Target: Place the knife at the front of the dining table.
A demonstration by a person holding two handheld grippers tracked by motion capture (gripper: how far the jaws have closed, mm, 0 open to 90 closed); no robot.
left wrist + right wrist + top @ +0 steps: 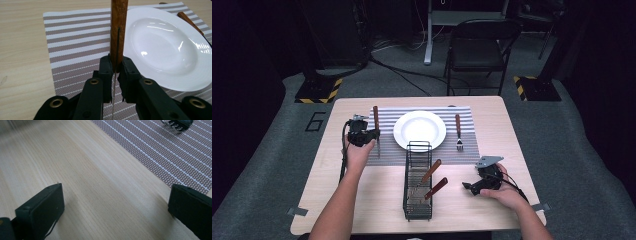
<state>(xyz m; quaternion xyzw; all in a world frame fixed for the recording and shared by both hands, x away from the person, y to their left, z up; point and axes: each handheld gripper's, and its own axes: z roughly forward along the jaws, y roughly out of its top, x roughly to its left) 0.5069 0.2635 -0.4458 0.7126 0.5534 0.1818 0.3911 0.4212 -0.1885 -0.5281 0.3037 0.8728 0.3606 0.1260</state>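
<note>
A wooden-handled knife (375,117) lies lengthwise over the left strip of the striped placemat (387,112), left of the white plate (419,130). My left gripper (371,135) is shut on it. In the left gripper view the jaws (115,65) pinch the knife (119,25) where handle meets blade, with the blade edge-on beside the plate (162,47). A wooden-handled fork (458,131) lies on the mat right of the plate. My right gripper (467,187) rests low at the front right, open, with bare wood between its jaws (115,202).
A black wire rack (418,202) stands in front of the plate and holds two wooden-handled utensils (431,171). The fork tines (175,125) and placemat (162,152) lie beyond the right gripper. A folding chair (482,45) stands behind the table.
</note>
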